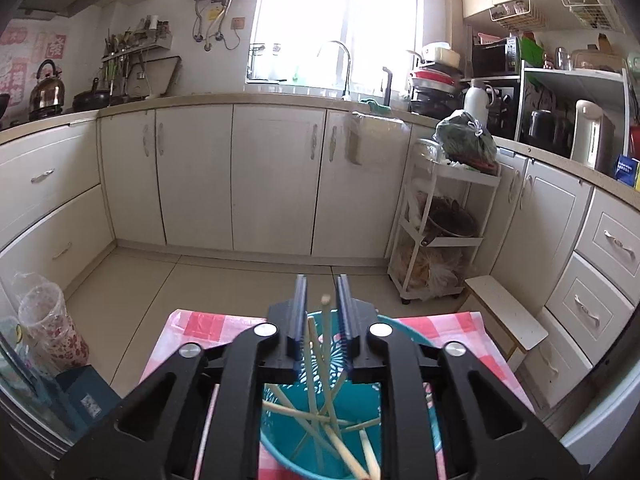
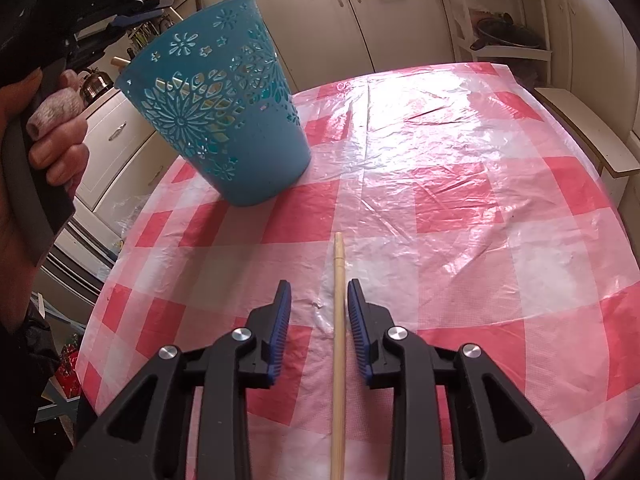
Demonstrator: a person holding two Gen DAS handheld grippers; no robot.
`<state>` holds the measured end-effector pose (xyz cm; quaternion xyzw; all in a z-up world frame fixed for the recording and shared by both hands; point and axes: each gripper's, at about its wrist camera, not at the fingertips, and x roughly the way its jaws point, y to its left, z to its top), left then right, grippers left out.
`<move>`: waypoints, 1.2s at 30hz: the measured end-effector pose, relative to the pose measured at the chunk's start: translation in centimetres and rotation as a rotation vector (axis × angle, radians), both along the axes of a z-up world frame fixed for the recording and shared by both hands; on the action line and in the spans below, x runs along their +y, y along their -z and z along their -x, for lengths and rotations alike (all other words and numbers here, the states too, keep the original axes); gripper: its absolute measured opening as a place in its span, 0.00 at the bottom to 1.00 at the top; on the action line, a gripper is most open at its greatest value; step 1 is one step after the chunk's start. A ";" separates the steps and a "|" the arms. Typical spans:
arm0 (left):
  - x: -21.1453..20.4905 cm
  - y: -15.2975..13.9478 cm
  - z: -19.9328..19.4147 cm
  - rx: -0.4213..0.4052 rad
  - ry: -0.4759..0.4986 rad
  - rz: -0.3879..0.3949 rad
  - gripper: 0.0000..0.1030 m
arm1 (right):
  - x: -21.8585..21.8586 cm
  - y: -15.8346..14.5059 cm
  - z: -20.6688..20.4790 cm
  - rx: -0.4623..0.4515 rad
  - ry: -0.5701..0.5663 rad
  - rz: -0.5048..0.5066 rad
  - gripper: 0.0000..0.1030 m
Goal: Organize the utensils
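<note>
A teal cut-out plastic holder stands on the pink checked tablecloth. Several wooden chopsticks lie crossed inside it in the left wrist view. My left gripper hovers above the holder's mouth, jaws open, with one chopstick tip standing up between the fingers without touching them. The left gripper also shows in the right wrist view, above the holder. My right gripper is open low over the cloth, its fingers on either side of a single chopstick lying flat.
White kitchen cabinets run around the room. A white tiered trolley and a low white stool stand beyond the table. A patterned cup and a dark box sit to the left.
</note>
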<state>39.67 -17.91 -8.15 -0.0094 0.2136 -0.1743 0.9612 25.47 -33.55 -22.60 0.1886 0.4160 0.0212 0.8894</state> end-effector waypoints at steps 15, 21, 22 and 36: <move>13.9 10.1 6.1 0.244 -0.271 0.076 0.92 | 2.4 -0.5 0.4 0.077 -0.081 0.281 0.15; 14.4 14.5 5.9 0.371 -0.257 0.110 0.92 | 2.6 -0.6 0.9 0.091 -0.080 0.283 0.06; 14.3 14.8 6.0 0.382 -0.260 0.104 0.92 | 1.8 -1.0 1.1 0.067 -0.073 0.182 0.06; 13.0 14.5 6.0 0.353 -0.207 0.094 0.92 | 2.9 -21.0 -6.1 -0.700 -0.019 -0.072 0.06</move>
